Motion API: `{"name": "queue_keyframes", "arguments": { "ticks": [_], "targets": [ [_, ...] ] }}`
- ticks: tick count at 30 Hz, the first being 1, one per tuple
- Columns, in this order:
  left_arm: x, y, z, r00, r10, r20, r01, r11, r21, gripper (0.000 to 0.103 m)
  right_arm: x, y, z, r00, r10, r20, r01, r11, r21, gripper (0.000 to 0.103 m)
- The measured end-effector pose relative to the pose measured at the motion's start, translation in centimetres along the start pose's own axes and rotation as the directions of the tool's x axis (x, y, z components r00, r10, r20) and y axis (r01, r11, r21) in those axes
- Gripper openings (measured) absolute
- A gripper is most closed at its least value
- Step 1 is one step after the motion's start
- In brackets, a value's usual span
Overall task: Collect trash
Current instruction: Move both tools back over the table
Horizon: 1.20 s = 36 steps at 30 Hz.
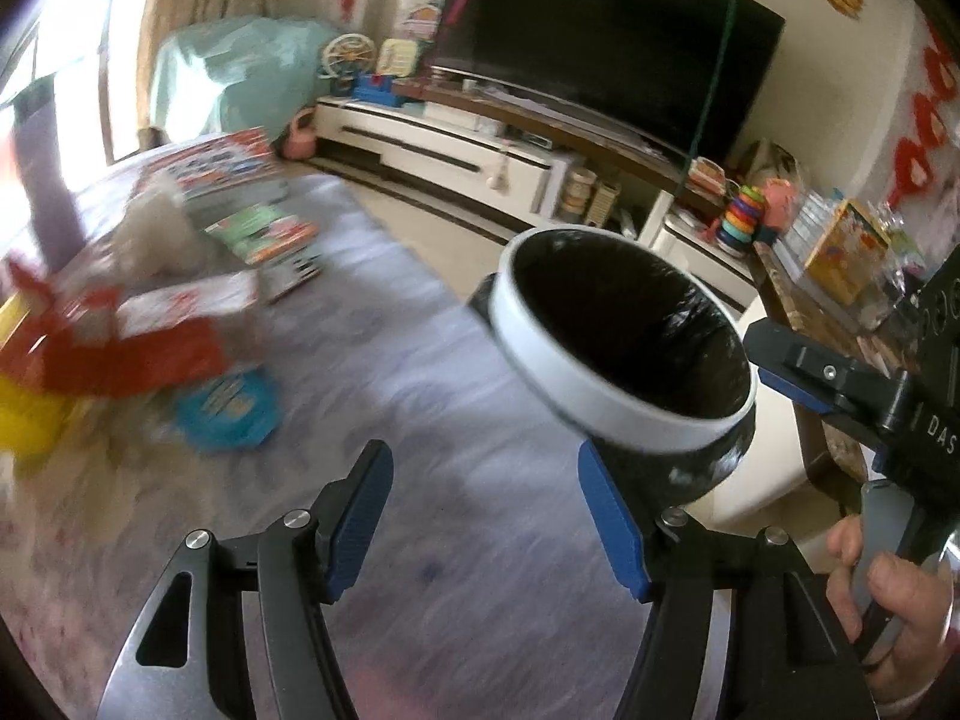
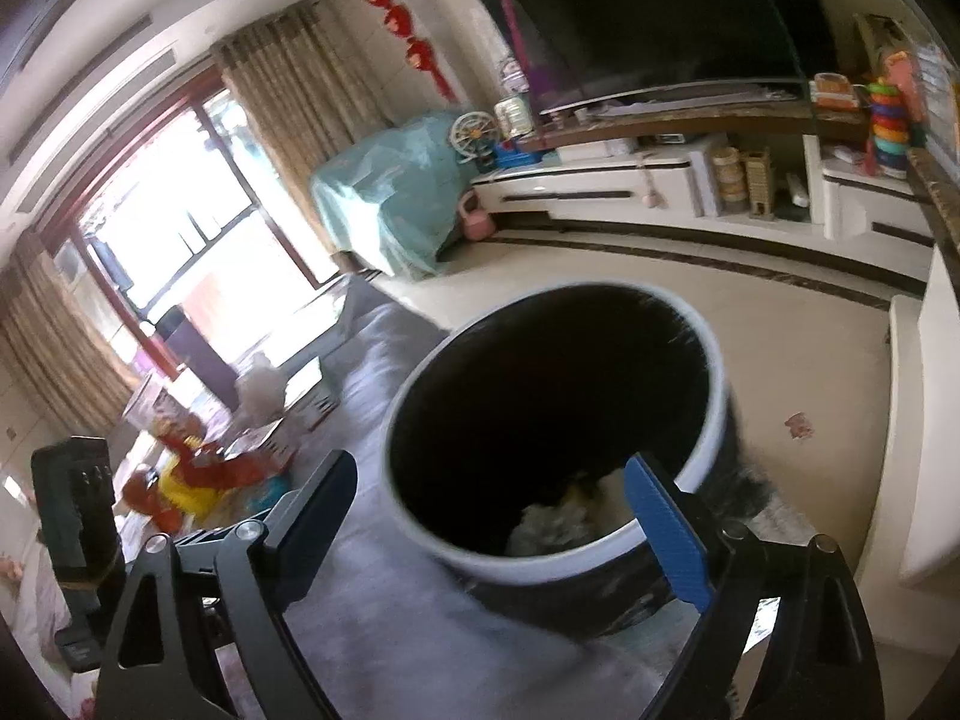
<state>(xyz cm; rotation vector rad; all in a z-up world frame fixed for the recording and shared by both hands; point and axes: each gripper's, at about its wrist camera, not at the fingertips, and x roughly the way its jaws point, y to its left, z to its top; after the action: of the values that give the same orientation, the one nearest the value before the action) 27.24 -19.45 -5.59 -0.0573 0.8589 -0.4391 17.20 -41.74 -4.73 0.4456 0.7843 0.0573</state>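
Note:
A round bin with a white rim [image 1: 606, 372] and a black liner stands on the grey carpet; it also shows in the right wrist view [image 2: 711, 420], with crumpled pale trash [image 2: 558, 525] at its bottom. My left gripper [image 1: 486, 516] is open and empty above the carpet, left of the bin. My right gripper [image 2: 510, 534] is open and empty over the bin's near rim; it shows at the right edge of the left wrist view [image 1: 840, 384]. Scattered packaging lies on the carpet: a red-and-white wrapper [image 1: 156, 342], a blue packet [image 1: 231, 408], a crumpled white tissue [image 1: 159, 228].
A TV stand [image 1: 456, 144] with a large TV [image 1: 606, 36] runs along the far wall. A teal-covered object [image 1: 240, 72] stands by the curtains. Boxes [image 1: 264, 234] lie on the carpet. A cluttered side table [image 1: 828, 282] is at the right.

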Motion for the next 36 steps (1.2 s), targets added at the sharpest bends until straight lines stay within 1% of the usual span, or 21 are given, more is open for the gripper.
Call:
{"name": "queue_keyframes", "arguments": {
  "ticks": [9, 15, 20, 29, 36],
  "targets": [
    [-5.5, 4.3, -4.4, 0.997, 0.072, 0.035, -0.068, 0.993, -0.093, 0.065, 0.8, 4.9, -2.6, 0.997, 0.060, -0.049, -0.064, 0.995, -0.078, 0.092],
    [-8.7, 7.2, -7.0, 0.992, 0.121, 0.042, -0.112, 0.979, -0.172, 0.065, 1.7, 7.9, -4.3, 0.991, 0.102, -0.090, -0.112, 0.987, -0.119, 0.092],
    [-10.7, 8.7, -8.6, 0.986, 0.159, 0.046, -0.146, 0.965, -0.218, 0.065, 2.6, 10.3, -5.4, 0.984, 0.128, -0.124, -0.147, 0.977, -0.156, 0.092],
    [-12.8, 11.0, -9.6, 0.979, 0.203, 0.034, -0.184, 0.938, -0.292, 0.065, 5.1, 13.3, -6.9, 0.972, 0.151, -0.180, -0.189, 0.957, -0.218, 0.092],
    [-12.8, 12.0, -9.3, 0.975, 0.220, 0.026, -0.201, 0.927, -0.316, 0.065, 6.9, 14.4, -7.2, 0.966, 0.150, -0.212, -0.201, 0.949, -0.243, 0.092]
  ]
}}
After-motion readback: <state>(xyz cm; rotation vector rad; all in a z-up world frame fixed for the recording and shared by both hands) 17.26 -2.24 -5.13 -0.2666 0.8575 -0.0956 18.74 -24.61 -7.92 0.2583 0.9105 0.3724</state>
